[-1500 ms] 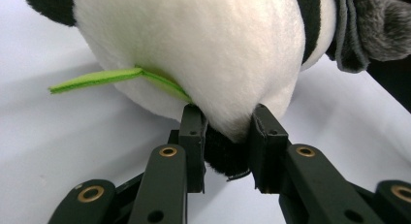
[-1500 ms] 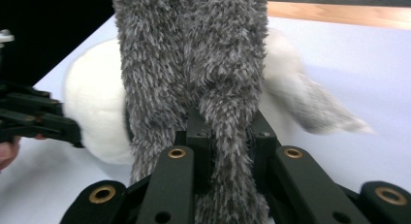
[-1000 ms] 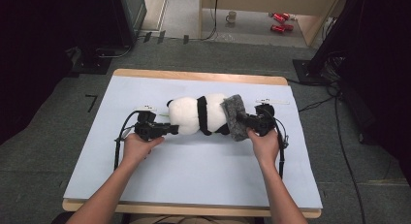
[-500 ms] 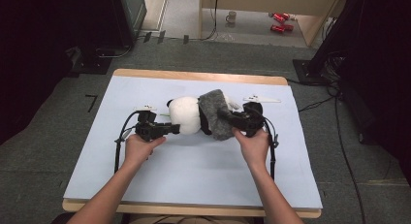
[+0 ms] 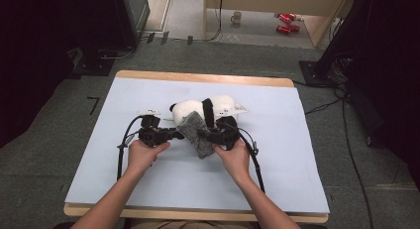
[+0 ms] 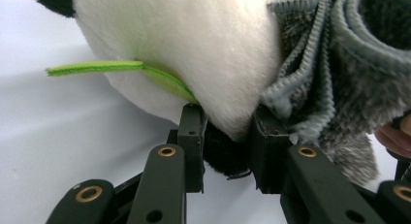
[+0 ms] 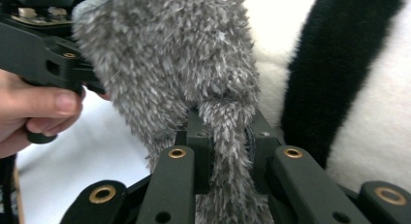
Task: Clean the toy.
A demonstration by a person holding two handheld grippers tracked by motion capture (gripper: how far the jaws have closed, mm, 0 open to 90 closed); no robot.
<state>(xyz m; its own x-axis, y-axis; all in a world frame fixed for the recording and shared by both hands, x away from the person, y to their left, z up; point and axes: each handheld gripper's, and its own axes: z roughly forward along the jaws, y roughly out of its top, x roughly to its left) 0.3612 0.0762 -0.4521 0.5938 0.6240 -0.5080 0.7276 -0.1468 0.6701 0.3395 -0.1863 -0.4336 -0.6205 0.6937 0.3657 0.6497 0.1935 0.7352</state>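
We see a plush panda (image 5: 203, 110) lying on its side near the middle of the pale blue worktop (image 5: 297, 154), with a grey fuzzy cloth (image 5: 194, 135) draped against its near side. The left tool (image 5: 174, 135) pinches a fold of the panda (image 6: 213, 64), beside a green felt leaf (image 6: 102, 67). The right tool (image 5: 204, 136) is pressed together on a strip of the cloth (image 7: 227, 132). We note the two tools nearly meet at the cloth.

Grey furry cloth (image 7: 194, 69) between tongs (image 7: 228, 146) — pinched.
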